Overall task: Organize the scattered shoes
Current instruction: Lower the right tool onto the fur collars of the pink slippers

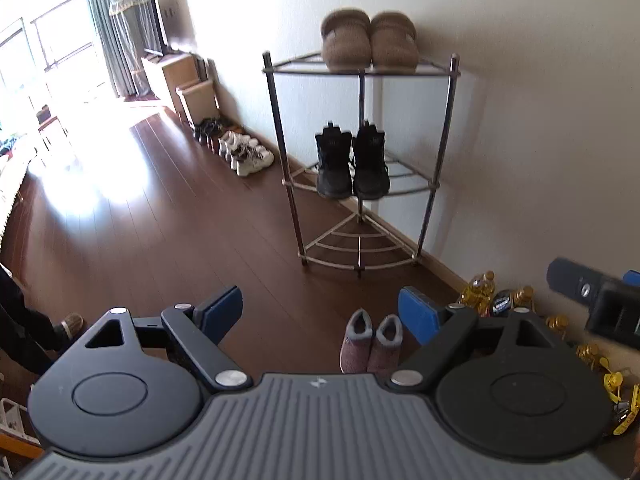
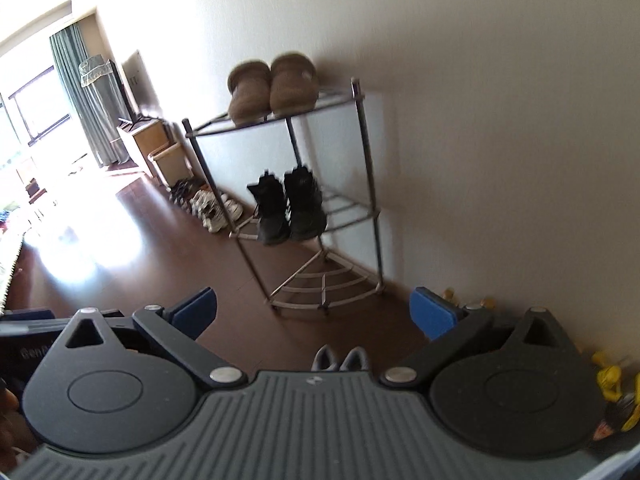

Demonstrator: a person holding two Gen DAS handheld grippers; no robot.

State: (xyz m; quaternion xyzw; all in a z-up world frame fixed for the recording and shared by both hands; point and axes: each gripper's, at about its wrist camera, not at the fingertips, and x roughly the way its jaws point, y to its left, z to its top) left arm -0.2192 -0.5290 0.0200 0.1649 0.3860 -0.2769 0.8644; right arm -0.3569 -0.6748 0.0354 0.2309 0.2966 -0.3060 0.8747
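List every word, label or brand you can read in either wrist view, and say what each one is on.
"Gen": pale letters on the dark casing at the left edge of the right wrist view. The letters after it are cut off and blurred.
Label on the dark bottle by the wall: there is print, but it is too blurred to read.
Pale emblem on the grey housing: a symbol, not letters.
Nothing else is legible.

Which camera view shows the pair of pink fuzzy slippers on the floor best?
The left wrist view: the pair of pink fuzzy slippers shows both openings and uppers. In the right wrist view only the grey collars show above the gripper body.
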